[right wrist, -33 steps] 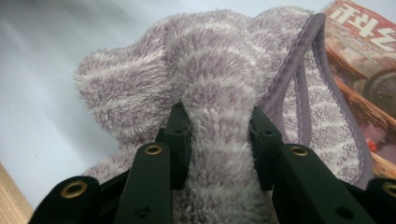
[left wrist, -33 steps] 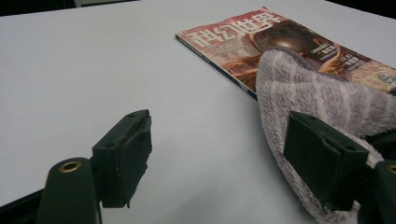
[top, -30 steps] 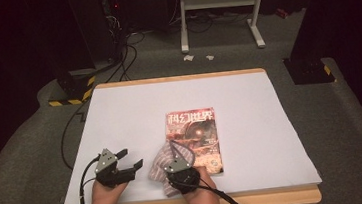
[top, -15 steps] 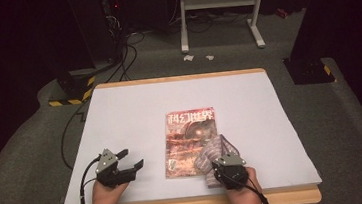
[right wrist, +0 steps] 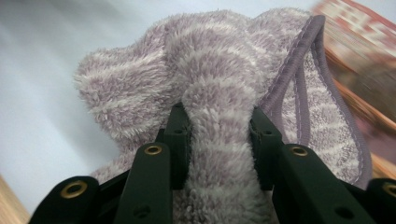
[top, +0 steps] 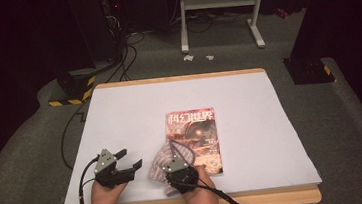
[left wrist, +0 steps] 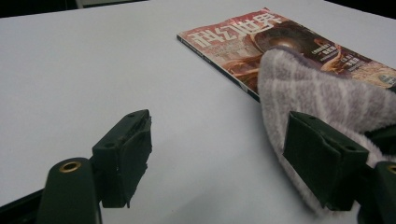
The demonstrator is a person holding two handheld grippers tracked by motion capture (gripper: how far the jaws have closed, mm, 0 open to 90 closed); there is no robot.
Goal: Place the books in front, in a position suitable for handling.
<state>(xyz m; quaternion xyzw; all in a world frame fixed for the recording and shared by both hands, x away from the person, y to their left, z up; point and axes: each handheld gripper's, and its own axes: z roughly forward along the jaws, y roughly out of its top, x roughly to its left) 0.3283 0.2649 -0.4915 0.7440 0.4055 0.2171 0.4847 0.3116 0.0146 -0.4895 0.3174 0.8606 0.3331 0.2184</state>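
A fluffy towel (top: 169,158) with pale purple and white stripes and a darker purple hem lies bunched at the lower middle of the high view, part of it on the white table cover and part draped over the lower left corner of a magazine (top: 196,135). In the right gripper view the towel (right wrist: 219,93) takes up the centre of the frame: a thick fold of it runs down between the two black jaws, which pinch it from both sides, and its hemmed edge loops up toward the upper right, where the blurred red magazine cover (right wrist: 369,56) shows behind. The right gripper (top: 177,168) sits just below the cloth in the high view, held in a hand at the bottom edge, with its cable trailing toward the lower right. The magazine lies flat, a little right of the middle of the table, its red and orange cover bearing large pale characters along the top. The left gripper (top: 122,165) is at the lower left of the high view, near the towel but apart from it, its jaws spread wide with nothing between them. In the left gripper view the towel (left wrist: 322,102) shows at the right, behind the right-hand jaw, lying over the magazine (left wrist: 243,42). The table (top: 120,113) carries a white sheet with a wooden edge showing along the bottom.
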